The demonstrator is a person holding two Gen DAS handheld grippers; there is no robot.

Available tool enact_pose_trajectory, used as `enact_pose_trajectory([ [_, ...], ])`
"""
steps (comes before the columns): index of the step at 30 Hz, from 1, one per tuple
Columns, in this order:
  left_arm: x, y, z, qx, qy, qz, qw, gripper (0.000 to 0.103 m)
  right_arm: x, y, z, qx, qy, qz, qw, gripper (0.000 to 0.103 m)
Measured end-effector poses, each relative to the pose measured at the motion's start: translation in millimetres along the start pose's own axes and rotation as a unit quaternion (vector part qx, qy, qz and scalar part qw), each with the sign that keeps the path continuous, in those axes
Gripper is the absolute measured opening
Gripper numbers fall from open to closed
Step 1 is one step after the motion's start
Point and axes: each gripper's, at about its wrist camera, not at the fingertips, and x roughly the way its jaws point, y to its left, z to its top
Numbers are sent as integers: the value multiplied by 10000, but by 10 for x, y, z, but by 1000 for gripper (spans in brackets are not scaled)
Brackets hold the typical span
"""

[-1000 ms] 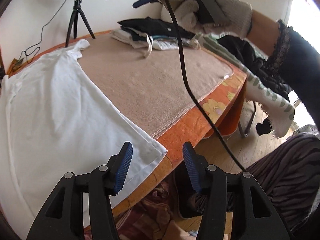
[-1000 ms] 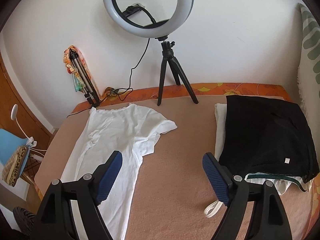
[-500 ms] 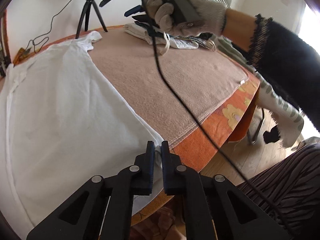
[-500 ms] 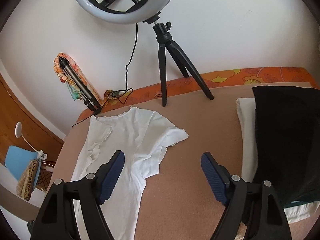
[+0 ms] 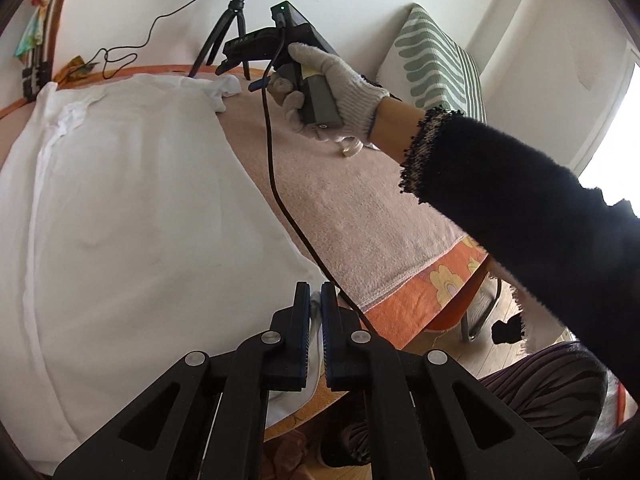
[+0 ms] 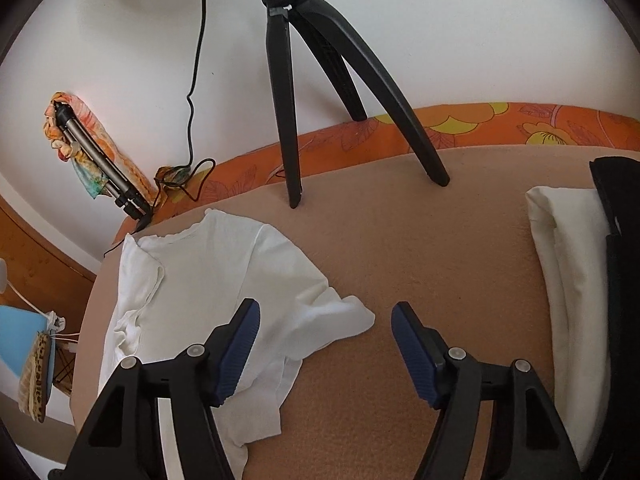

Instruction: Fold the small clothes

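Note:
A white T-shirt (image 5: pixel 128 220) lies spread flat on the tan blanket (image 5: pixel 360 200). My left gripper (image 5: pixel 315 300) is shut on the shirt's bottom hem corner at the table's near edge. In the right wrist view the shirt (image 6: pixel 224 276) shows its collar and right sleeve. My right gripper (image 6: pixel 325 320) is open and hovers just above that sleeve's end, empty. The right gripper (image 5: pixel 244 54) also shows in the left wrist view, held by a gloved hand over the far sleeve.
A ring light tripod (image 6: pixel 320 80) stands at the back of the table. A stack of folded clothes, white (image 6: pixel 568 264) under black, lies at the right. A black cable (image 5: pixel 276 184) hangs across the blanket. A striped cushion (image 5: pixel 436 64) stands beyond the table.
My left gripper closed on the shirt's hem corner. My right gripper moved forward and down toward the shirt's right sleeve, staying open.

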Motion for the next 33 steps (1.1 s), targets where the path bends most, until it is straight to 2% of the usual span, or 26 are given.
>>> enact_pose_trajectory([
  [3,-13,2,-31,-28,-24,-61,10000,4,93,-13,30,-5,12,15,10000,67],
  [5,-21,-16,-43,18,-46,-80,10000,4,143,-30,45,41,48,41,10000,58],
  [7,-28,-28,-54,49,-80,-89,9999,4,181,-28,51,46,61,45,10000,56],
  [10,-30,-12,-68,-39,-106,-171,9998,4,221,-15,71,74,165,260,9995,33],
  [11,-32,-8,-72,-58,-124,-180,9997,4,237,-16,77,120,198,293,9993,20],
  [12,-35,-9,-83,-67,-140,-175,9997,4,239,-3,83,143,203,308,9992,11],
  [13,-39,-8,-97,-85,-156,-175,9997,4,234,21,91,139,214,288,9993,7],
  [17,-77,39,-154,-201,-209,-215,9993,4,182,142,160,168,303,-1,9994,5],
  [23,-190,136,-206,-367,-339,-284,9983,4,6,544,332,-184,322,-446,9983,4],
  [29,-432,285,-270,-528,-595,-276,9964,4,-91,1089,482,-617,362,-941,9930,4],
  [33,-605,432,-382,-710,-729,-214,9946,4,-76,1578,546,-1101,346,-1370,9838,4],
])
